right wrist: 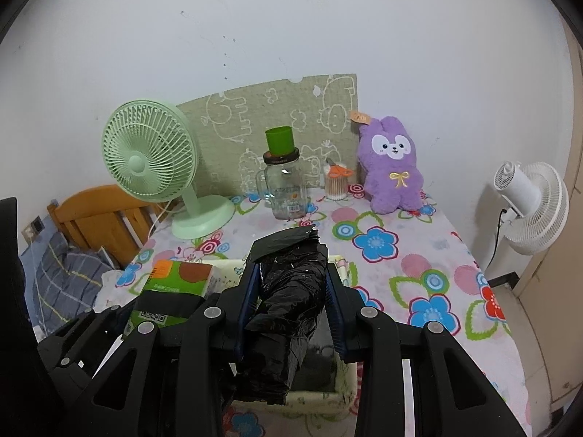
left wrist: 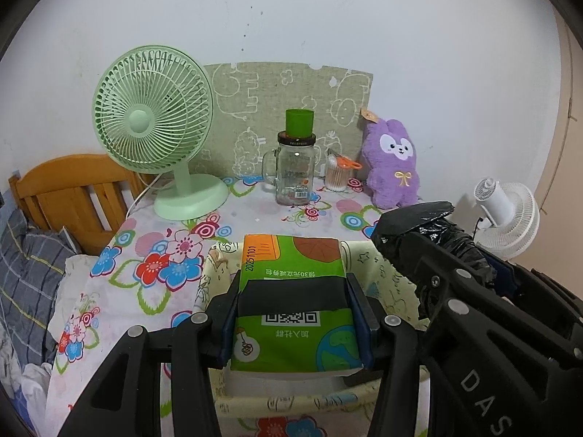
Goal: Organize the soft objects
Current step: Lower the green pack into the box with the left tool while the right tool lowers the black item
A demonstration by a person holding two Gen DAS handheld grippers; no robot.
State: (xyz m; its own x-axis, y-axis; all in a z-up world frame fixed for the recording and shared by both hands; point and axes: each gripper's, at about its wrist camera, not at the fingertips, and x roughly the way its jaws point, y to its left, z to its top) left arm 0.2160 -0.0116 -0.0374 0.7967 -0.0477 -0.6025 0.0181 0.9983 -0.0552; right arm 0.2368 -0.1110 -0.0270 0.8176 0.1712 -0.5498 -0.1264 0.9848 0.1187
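Observation:
My left gripper is shut on a green tissue pack and holds it over a cream fabric basket. My right gripper is shut on a black plastic bag roll, also above the basket. The right gripper with the black roll shows at the right of the left wrist view. The tissue pack shows at the left of the right wrist view. A purple plush bunny sits at the table's back right, against the wall.
On the floral tablecloth stand a green desk fan, a glass mug jar with a green cup on top, and a cotton swab holder. A white fan is at right. A wooden bed frame is at left.

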